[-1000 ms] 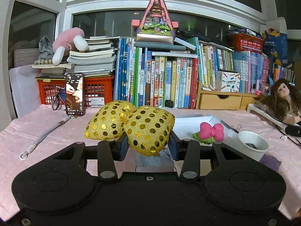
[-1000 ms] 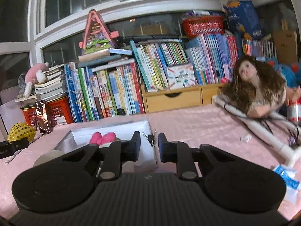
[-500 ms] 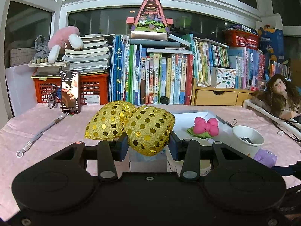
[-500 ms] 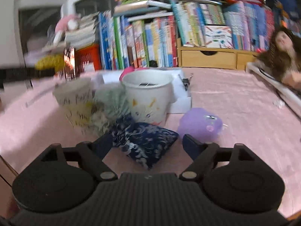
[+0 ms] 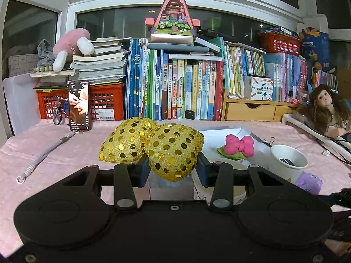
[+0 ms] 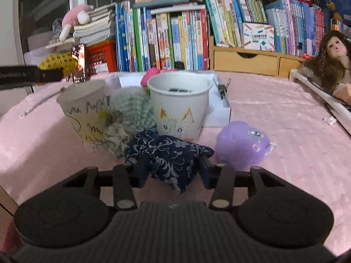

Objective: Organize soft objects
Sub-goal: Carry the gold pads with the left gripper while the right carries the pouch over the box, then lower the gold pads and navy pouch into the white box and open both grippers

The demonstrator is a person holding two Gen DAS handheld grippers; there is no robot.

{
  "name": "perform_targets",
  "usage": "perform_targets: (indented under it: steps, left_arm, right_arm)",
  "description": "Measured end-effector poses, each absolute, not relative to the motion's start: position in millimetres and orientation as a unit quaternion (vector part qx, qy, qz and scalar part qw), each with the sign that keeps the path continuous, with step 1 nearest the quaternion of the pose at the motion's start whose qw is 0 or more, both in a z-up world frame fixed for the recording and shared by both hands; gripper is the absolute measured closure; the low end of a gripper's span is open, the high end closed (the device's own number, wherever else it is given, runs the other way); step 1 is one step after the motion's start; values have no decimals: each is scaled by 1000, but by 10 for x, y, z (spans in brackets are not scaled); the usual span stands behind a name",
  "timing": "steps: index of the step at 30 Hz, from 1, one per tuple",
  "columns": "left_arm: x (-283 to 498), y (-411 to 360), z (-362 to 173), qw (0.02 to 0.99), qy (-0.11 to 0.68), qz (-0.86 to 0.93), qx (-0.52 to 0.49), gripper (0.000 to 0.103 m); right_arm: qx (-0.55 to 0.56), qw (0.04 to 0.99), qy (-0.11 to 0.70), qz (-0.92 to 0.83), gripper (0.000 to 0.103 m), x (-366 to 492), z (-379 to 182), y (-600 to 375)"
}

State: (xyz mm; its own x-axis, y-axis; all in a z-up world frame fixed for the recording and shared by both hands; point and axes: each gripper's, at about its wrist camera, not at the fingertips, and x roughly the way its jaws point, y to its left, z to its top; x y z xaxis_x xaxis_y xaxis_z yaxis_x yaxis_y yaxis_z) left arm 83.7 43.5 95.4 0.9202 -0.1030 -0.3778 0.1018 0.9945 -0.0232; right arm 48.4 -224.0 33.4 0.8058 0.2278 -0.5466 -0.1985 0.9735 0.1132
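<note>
My left gripper (image 5: 173, 172) is shut on a gold sequinned bow (image 5: 171, 149) and holds it up above the pink tablecloth; the right wrist view shows that bow (image 6: 58, 62) at far left. My right gripper (image 6: 172, 172) is low over the table. Its jaws are closing on a dark blue patterned pouch (image 6: 173, 153), and the fingers pinch its sides. A purple plush toy (image 6: 241, 144) lies just right of the pouch. A pink bow (image 5: 239, 145) rests in the white box (image 5: 221, 132).
Behind the pouch stand two drawn-on paper cups (image 6: 179, 105) (image 6: 85, 111), with a green knitted item (image 6: 131, 107) and a floral scrunchie (image 6: 116, 134) between them. A doll (image 6: 329, 63) lies at right. Books (image 5: 186, 87), a phone (image 5: 79, 105) and a red crate line the back.
The right gripper swung down from the box to the pouch, opened wide, then closed around it. The left gripper kept still with the gold bow.
</note>
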Motion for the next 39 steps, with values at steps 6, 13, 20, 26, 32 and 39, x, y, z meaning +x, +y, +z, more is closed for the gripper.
perform_targets:
  steps: [6, 13, 20, 26, 32, 39]
  left_arm:
    - [849, 446, 1005, 981, 190, -51, -2, 62]
    - [995, 467, 1154, 978, 196, -67, -15, 62]
    - [1466, 399, 1395, 972, 216, -93, -10, 62]
    - [2127, 228, 1508, 953, 278, -121, -6, 62]
    - [2781, 55, 1375, 927, 352, -126, -9, 62]
    - [3278, -61, 1057, 900, 417, -122, -26, 62]
  right_arm:
    - [31, 961, 255, 103, 56, 311, 585, -2371]
    - [51, 970, 218, 92, 56, 303, 939, -2593]
    - [56, 971, 208, 100, 56, 776, 1264, -2672]
    - [54, 953, 277, 110, 56, 1627, 1292, -2606]
    - [43, 930, 343, 122, 56, 2370, 1114, -2496]
    - [9, 910, 394, 130, 56, 2799, 860, -2248]
